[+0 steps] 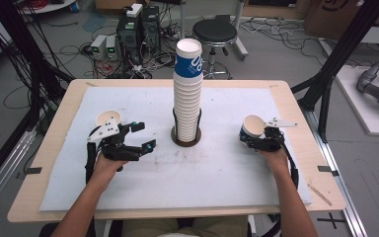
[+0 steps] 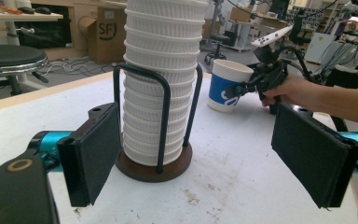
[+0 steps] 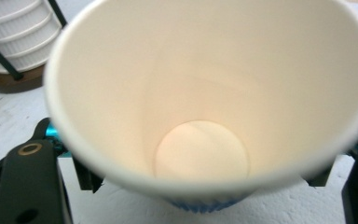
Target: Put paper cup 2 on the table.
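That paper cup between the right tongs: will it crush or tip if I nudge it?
The paper cup looks thin-walled and empty, so it is probably very light and would slide or tip at a slight push. Its base is narrower than its rim, which adds to that. The right tongs sit either side of it; a firm squeeze would likely dent the wall.

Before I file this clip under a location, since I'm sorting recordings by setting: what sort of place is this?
Most likely a robotics or engineering lab. Desktop computers sit on the floor amid tangled cables, black frame struts flank the table, and cardboard boxes stand in the background.
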`<move>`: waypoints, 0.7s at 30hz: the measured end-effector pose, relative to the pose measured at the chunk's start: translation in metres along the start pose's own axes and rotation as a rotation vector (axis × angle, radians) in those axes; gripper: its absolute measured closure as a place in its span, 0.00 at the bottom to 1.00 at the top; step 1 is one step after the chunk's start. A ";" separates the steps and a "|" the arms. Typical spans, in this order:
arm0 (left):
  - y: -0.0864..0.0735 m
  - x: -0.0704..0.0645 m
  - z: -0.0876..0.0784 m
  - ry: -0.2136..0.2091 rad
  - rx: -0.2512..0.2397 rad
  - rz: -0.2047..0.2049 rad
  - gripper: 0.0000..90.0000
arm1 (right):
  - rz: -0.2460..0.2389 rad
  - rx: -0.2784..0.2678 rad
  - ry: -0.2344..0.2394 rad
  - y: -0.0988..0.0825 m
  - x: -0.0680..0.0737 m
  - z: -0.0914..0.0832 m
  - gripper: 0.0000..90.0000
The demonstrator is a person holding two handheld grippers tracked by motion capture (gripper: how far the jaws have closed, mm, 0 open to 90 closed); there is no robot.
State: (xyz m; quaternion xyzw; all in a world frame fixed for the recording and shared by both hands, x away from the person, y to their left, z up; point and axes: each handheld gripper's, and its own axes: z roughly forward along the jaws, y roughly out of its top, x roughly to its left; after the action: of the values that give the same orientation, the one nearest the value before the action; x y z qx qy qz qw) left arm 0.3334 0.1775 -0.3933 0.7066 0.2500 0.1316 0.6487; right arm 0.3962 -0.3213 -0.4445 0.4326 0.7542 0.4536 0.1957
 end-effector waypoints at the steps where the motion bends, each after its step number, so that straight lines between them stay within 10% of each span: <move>1: 0.000 0.000 0.000 -0.001 -0.001 -0.002 0.18 | 0.002 0.001 0.005 0.000 0.000 -0.001 0.22; 12: 0.000 0.002 -0.003 0.005 -0.012 -0.005 0.18 | -0.023 0.081 -0.023 -0.004 0.002 -0.020 0.22; 21: 0.001 0.004 -0.005 0.019 -0.022 -0.007 0.18 | -0.011 -0.015 0.009 -0.011 0.003 -0.063 0.22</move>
State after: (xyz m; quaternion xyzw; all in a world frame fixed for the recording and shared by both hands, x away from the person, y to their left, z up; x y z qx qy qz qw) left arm 0.3339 0.1839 -0.3918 0.6972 0.2574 0.1389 0.6545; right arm 0.3463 -0.3535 -0.4210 0.4251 0.7539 0.4601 0.1981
